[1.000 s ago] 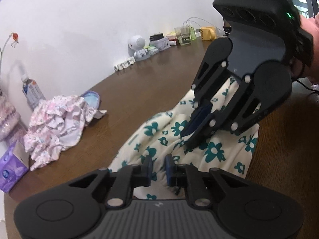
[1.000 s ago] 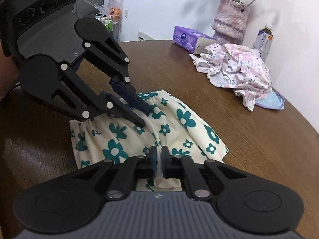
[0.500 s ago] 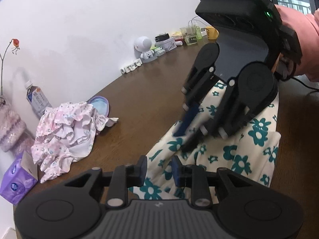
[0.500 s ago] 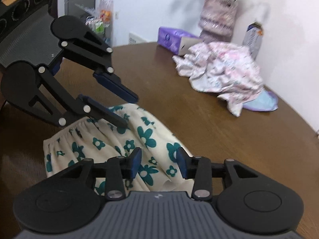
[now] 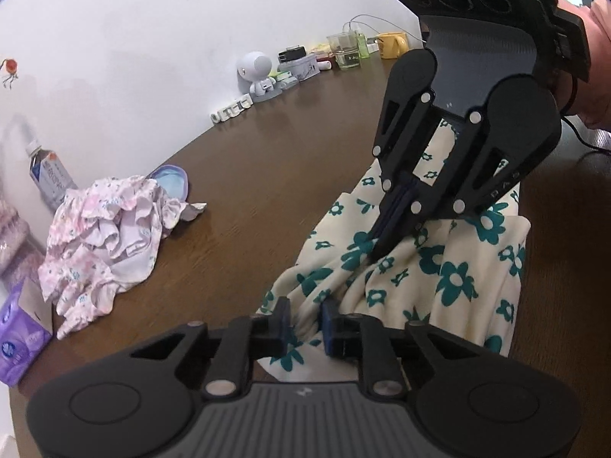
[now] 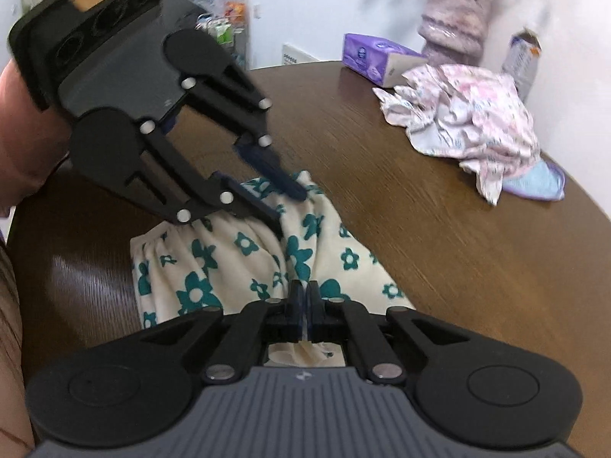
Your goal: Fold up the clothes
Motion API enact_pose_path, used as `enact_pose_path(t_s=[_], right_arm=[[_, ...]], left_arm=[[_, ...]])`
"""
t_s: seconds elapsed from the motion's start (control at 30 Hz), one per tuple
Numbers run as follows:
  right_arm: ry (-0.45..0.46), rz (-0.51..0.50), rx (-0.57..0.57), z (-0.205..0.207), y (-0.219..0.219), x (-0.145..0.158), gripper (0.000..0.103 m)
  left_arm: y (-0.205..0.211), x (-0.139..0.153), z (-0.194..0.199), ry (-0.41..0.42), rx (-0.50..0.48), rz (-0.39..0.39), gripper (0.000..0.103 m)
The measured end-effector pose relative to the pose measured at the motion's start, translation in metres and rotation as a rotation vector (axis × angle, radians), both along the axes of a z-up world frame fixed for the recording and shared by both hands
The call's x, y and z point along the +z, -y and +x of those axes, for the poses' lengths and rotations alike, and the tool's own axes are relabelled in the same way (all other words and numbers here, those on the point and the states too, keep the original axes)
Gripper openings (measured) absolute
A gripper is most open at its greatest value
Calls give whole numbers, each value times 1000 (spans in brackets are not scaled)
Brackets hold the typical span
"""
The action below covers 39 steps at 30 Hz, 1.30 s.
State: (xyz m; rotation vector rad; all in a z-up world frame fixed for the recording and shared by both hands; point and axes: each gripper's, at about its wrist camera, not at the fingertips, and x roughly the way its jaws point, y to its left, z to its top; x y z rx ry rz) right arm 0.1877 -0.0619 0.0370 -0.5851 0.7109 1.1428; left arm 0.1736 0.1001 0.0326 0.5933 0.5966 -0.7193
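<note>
Floral cloth (image 6: 244,263) newly re-pinched, both claws

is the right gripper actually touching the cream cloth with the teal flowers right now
Touching. In the right wrist view the right gripper has its jaws shut on a pinched fold of the cream teal-flowered cloth.

The left wrist view looks steeply down along its own fingers (image 5: 284,318), close over the floral garment (image 5: 450,278), facing the wall. The right wrist view looks down over its fingers (image 6: 294,297) from the opposite side. Both share the garment, the brown table (image 6: 439,236) and the pink crumpled clothes (image 5: 103,236).
</note>
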Motion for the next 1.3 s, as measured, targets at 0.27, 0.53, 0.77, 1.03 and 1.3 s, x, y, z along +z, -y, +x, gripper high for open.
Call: enact_pose_path(t_s=[0.27, 0.53, 0.77, 1.03, 1.3], right_arm=[[58, 52, -51, 12, 8, 11, 43], [-26, 23, -30, 40, -6, -6, 48], [-35, 13, 29, 17, 3, 4, 4], [-9, -13, 25, 13, 2, -7, 4], [30, 77, -66, 7, 12, -15, 8]], left_arm=[[2, 1, -4, 20, 7, 5, 14], [-1, 3, -5, 22, 20, -16, 14], [-4, 8, -8, 24, 31, -43, 20], [-1, 23, -2, 45, 39, -46, 21], [3, 2, 6, -26, 54, -40, 3]])
